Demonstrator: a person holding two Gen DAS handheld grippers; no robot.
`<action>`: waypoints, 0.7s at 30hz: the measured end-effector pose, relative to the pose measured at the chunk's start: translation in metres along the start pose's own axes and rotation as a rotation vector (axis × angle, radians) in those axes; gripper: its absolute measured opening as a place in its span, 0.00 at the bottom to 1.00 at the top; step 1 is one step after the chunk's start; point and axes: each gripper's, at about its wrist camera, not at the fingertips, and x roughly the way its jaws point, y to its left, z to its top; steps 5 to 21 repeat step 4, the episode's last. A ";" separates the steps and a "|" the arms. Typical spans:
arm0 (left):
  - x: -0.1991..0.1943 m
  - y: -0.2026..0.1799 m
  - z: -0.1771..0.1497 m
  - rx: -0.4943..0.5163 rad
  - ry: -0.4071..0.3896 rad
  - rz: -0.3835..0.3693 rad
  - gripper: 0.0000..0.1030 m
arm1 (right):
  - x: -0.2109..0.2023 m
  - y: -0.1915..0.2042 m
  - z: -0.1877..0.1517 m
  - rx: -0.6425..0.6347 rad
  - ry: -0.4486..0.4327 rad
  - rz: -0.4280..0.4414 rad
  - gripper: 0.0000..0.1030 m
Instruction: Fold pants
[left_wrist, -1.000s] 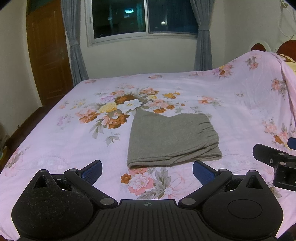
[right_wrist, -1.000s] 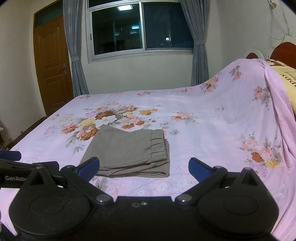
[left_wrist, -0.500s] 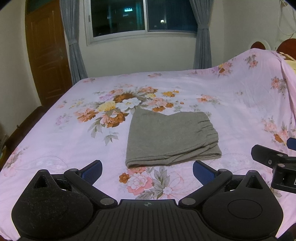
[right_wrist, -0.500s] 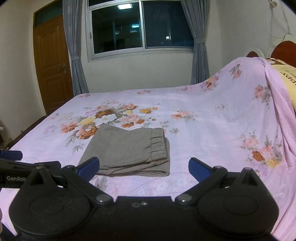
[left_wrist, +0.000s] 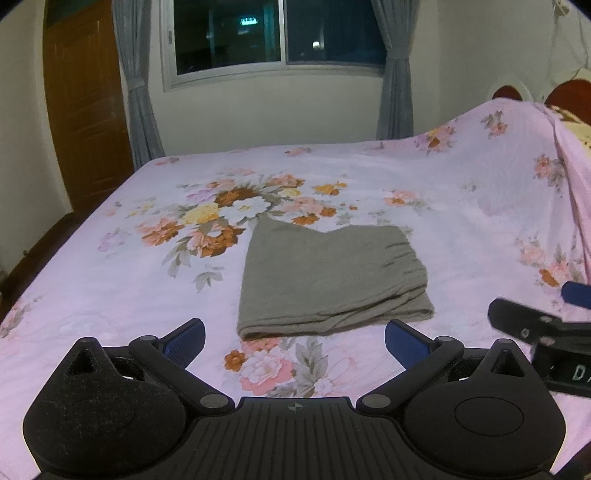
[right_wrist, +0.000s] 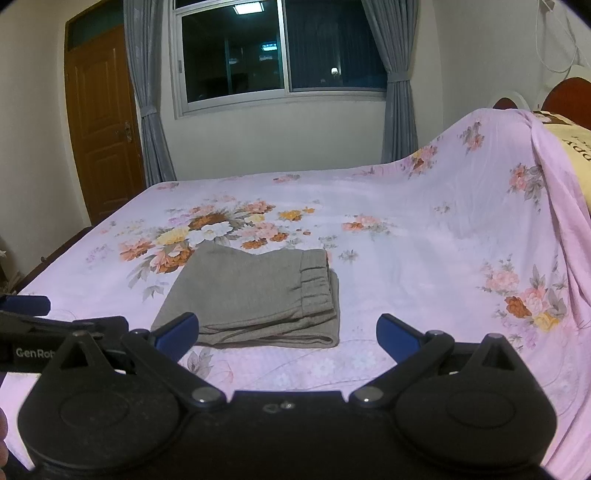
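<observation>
Grey pants (left_wrist: 328, 280) lie folded into a compact rectangle on the pink floral bedspread (left_wrist: 110, 280), elastic waistband to the right. My left gripper (left_wrist: 293, 341) hovers open just short of the fold's near edge, nothing between its blue pads. In the right wrist view the same pants (right_wrist: 255, 295) rest ahead and left of centre. My right gripper (right_wrist: 288, 332) is open and empty, its left pad (right_wrist: 177, 330) in front of the pants' near corner. Each gripper shows at the edge of the other's view.
The bedspread rises over pillows and a wooden headboard (right_wrist: 569, 92) at the right. A window with grey curtains (right_wrist: 147, 110) fills the far wall, and a brown door (right_wrist: 103, 125) stands at the left. The bed's left edge (left_wrist: 37, 258) drops to the floor.
Both grippers have drawn back slightly and tilted up; the pants sit a little lower in both views. The pants themselves have not moved.
</observation>
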 end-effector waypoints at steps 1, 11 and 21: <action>0.000 -0.001 0.001 0.006 -0.009 0.002 1.00 | 0.002 -0.001 0.000 0.001 0.002 0.001 1.00; 0.003 -0.002 0.003 0.009 -0.012 0.005 1.00 | 0.005 -0.002 -0.002 0.002 0.007 -0.003 1.00; 0.003 -0.002 0.003 0.009 -0.012 0.005 1.00 | 0.005 -0.002 -0.002 0.002 0.007 -0.003 1.00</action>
